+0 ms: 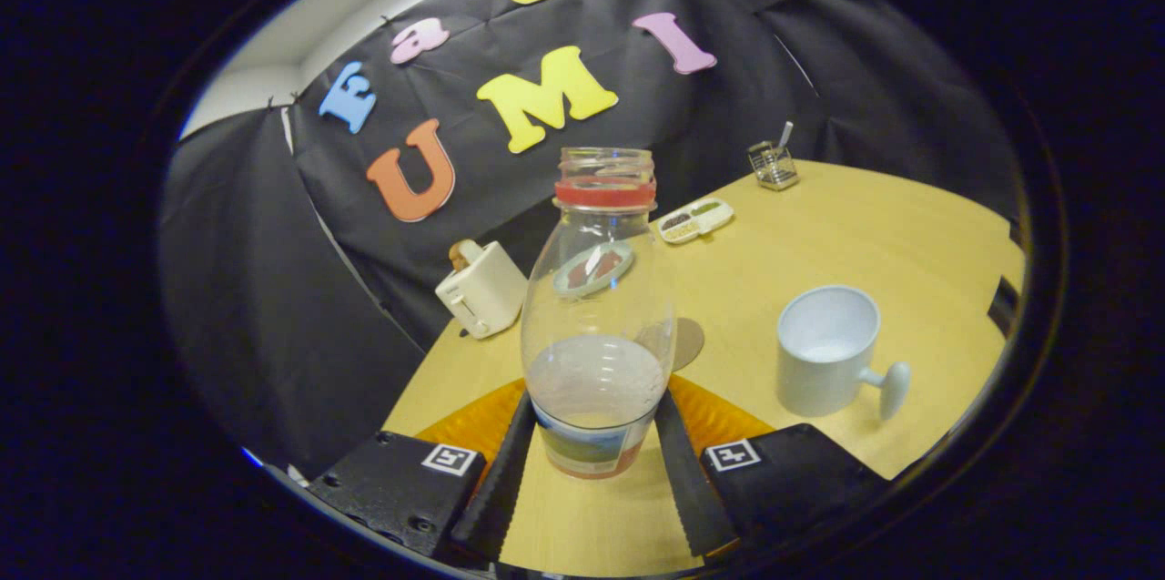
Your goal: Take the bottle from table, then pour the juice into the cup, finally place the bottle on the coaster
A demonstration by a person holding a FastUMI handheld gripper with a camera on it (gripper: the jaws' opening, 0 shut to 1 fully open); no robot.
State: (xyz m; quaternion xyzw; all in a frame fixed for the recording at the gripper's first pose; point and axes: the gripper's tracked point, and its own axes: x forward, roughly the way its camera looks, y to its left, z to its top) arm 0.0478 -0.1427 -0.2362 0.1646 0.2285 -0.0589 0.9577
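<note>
Black, saw-toothed fingers [499, 480] of the tongs [592, 471] reach forward over a pale wooden desk [819, 234], opened just wide enough to take a bottle between them. Both fingers press against the lower sides of a clear glass bottle with a red band at its neck and no cap [596, 316], so the tongs have it clamped. The bottle looks lifted off the desk, though its base is too close to the wood to be sure. It stands roughly upright and holds a little cloudy, pale liquid near the bottom, above a coloured label.

Behind the fingers, an orange patterned mat [473, 421] lies on the desk, spreading out to both sides of the bottle.

To the right of the bottle and a bit beyond the fingertips stands a white ceramic mug with a knobbed handle [828, 352], its handle pointing toward the camera and right. Whether anything is inside it is unclear.

Just behind the bottle, partly seen through the glass, lies a round brown coaster [687, 341], flat on the desk.

Farther back on the left sits a cream toaster with bread in its slot [481, 289]. Beyond the bottle is a small white divided tray with dark and green contents [696, 219], and farthest off, a wire holder with a utensil [774, 163].
</note>
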